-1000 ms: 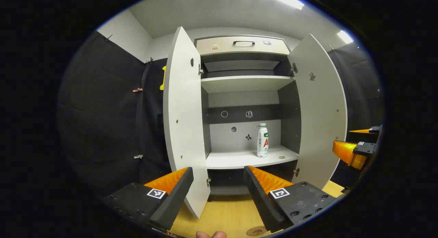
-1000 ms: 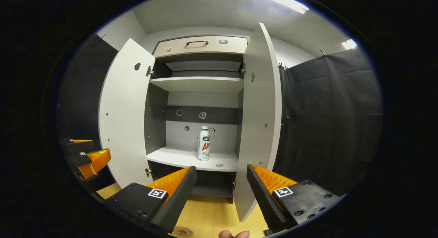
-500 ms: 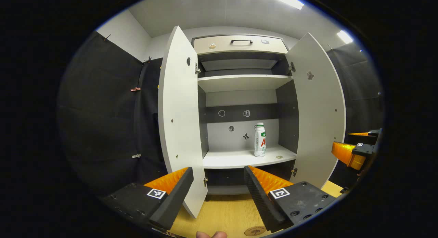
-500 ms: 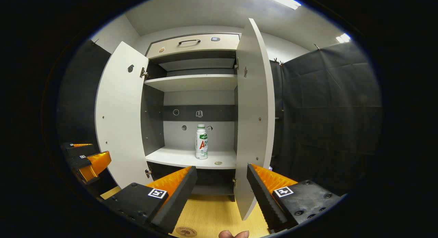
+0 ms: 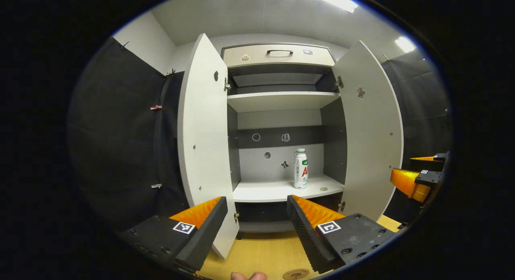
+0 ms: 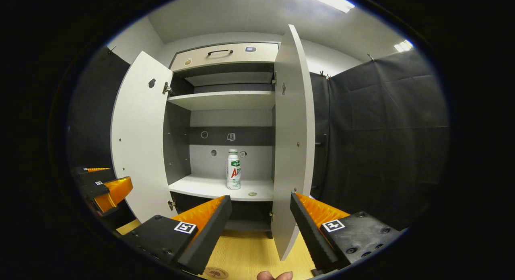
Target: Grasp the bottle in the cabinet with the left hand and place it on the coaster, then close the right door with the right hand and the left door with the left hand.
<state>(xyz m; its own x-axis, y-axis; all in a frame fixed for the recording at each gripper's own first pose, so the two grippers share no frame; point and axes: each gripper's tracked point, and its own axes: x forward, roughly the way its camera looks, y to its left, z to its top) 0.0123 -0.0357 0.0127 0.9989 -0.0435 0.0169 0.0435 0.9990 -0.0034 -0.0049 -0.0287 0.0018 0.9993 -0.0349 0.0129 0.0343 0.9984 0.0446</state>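
My left gripper (image 5: 256, 215) hangs with its jaws spread wide and nothing between them, well short of the cabinet. The bottle (image 5: 300, 174) stands upright on the lower shelf (image 5: 265, 190), ahead of me and a little to the right of my line, toward the right side of the compartment; its long axis is vertical, so I judge a level approach with the fingers passing either side of the body is what the reach calls for. A small round disc (image 5: 323, 188) lies on the shelf just beside the bottle, on its right. The upper shelf (image 5: 281, 101) has nothing on it, and a drawer with a dark handle (image 5: 279, 52) sits closed above.

Both doors stand open: the left door (image 5: 203, 143) close by my left finger, the right door (image 5: 372, 131) swung out beyond. My right gripper (image 6: 260, 217) is likewise spread and holding nothing, facing the edge of the right door. The coaster (image 5: 295, 274) lies on the wooden table (image 5: 261, 256) right below me.
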